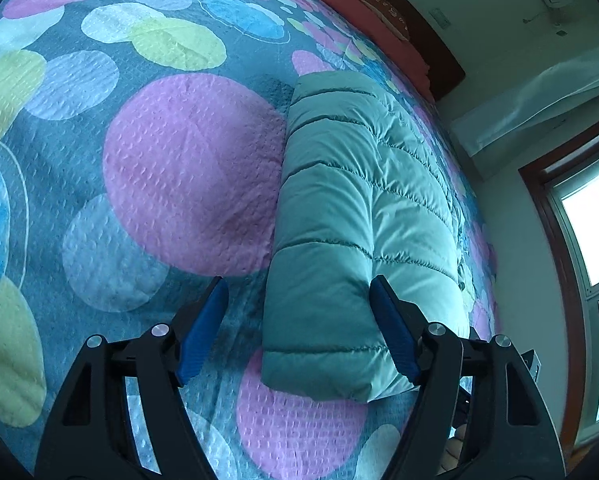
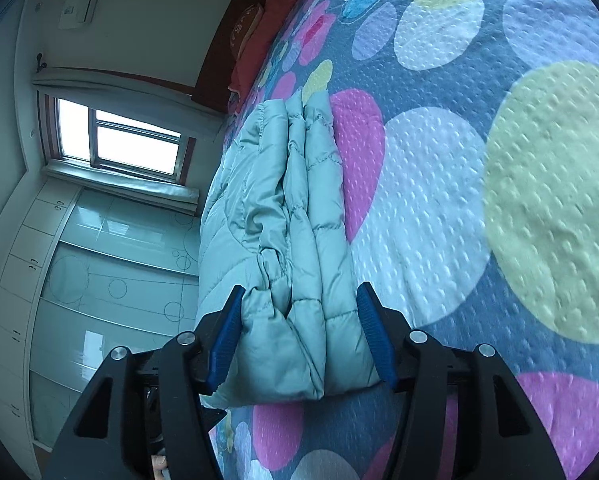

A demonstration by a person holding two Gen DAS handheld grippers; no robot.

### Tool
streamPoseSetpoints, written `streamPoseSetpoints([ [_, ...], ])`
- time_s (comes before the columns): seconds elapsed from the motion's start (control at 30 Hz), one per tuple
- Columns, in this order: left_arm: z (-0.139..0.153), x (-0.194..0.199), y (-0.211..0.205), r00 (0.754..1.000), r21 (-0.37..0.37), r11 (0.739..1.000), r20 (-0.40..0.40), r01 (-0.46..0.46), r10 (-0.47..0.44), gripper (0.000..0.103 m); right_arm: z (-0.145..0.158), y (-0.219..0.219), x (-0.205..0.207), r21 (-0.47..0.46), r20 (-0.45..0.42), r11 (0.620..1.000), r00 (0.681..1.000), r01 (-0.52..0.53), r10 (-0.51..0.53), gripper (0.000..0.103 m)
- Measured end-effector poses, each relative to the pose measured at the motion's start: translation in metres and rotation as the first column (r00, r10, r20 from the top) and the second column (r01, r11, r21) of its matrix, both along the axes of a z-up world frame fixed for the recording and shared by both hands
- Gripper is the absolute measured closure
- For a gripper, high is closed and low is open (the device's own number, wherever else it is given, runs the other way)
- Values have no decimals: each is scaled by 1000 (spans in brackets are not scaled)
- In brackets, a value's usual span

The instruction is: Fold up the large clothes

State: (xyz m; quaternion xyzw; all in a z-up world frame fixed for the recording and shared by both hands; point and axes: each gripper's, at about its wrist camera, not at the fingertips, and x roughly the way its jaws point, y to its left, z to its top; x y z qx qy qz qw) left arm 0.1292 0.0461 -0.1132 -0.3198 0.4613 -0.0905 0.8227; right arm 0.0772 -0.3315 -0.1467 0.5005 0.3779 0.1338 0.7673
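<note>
I have the pale teal quilted down jacket (image 1: pixel 351 216) lying as a long narrow bundle on the bed, over the bedspread with big pink, yellow and blue circles (image 1: pixel 187 168), running from 6 toward 12 o'clock in both wrist views. My left tool (image 1: pixel 299 328) is wide open and holds nothing; one blue pad sits against the jacket's near end at 4 o'clock, the other over bare bedspread. My right tool (image 2: pixel 299 332) is also spread, its pads straddling the stacked layers of the near end (image 2: pixel 299 344); I cannot tell whether they press the fabric. I judge the next fold is end over end. To do it well I should close both tools on all layers at once, deep enough that the slippery puffy shell does not slide out, then lift evenly and lay the near end toward 12 o'clock.
</note>
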Motion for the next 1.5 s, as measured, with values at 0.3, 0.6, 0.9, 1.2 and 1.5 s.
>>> streamPoseSetpoints([
  [0.3, 15, -6, -11, 998, 129, 991, 52, 23, -30, 41, 1, 3, -9, -17, -11, 1000, 1000, 9, -10, 55],
  [0.6, 30, -26, -15, 996, 269, 963, 75, 33, -55, 30, 18, 9, -37, -117, -29, 993, 999, 23, -26, 53],
  [0.9, 45, -58, -15, 991, 403, 915, 117, 7, -59, 26, 47, 35, -67, -364, -44, 931, 998, 21, -40, 47],
  [1.2, 76, -88, -20, 973, 523, 851, 216, -46, -80, 16, 90, 80, -80, -673, 14, 739, 999, 34, -33, 37],
  [1.5, 104, -105, -30, 958, 548, 835, 267, -62, -104, 12, 128, 116, -94, -807, 91, 587, 996, 70, 7, 30],
])
